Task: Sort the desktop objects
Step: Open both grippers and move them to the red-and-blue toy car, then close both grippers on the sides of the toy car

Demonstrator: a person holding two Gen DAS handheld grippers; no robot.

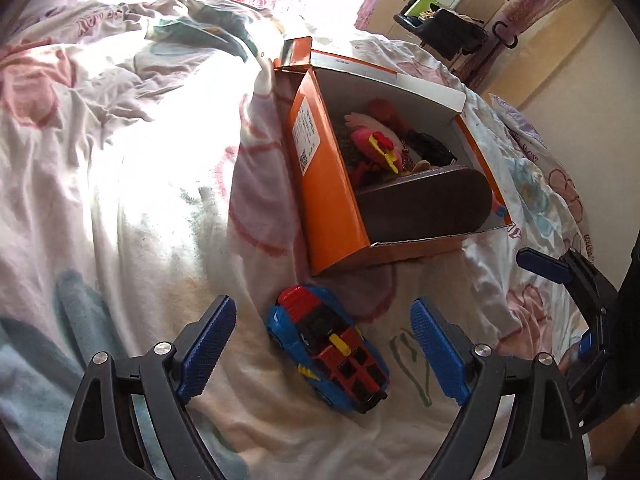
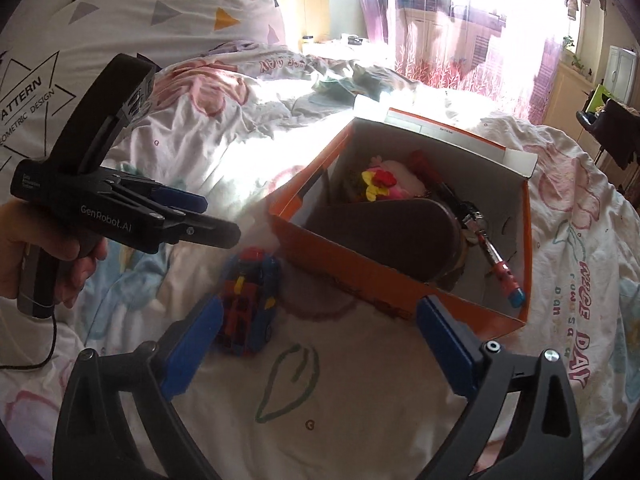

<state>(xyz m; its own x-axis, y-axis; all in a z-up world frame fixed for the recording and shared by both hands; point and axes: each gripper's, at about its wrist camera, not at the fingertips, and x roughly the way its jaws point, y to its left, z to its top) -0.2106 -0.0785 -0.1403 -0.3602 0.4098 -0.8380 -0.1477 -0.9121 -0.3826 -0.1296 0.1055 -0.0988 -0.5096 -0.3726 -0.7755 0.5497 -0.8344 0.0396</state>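
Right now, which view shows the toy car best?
Left wrist: the toy car lies whole and sharp on the bedding between the open jaws. Right wrist shows it blurrier, its near end partly hidden behind a blue pad.

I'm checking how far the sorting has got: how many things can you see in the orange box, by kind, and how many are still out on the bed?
In the orange box:
Dark oval case: 1
Pink plush toy: 1
Red and blue pen: 1
Dark items behind them, too jumbled to count.
On the bed:
Toy car: 1
Total clearly seen: 4
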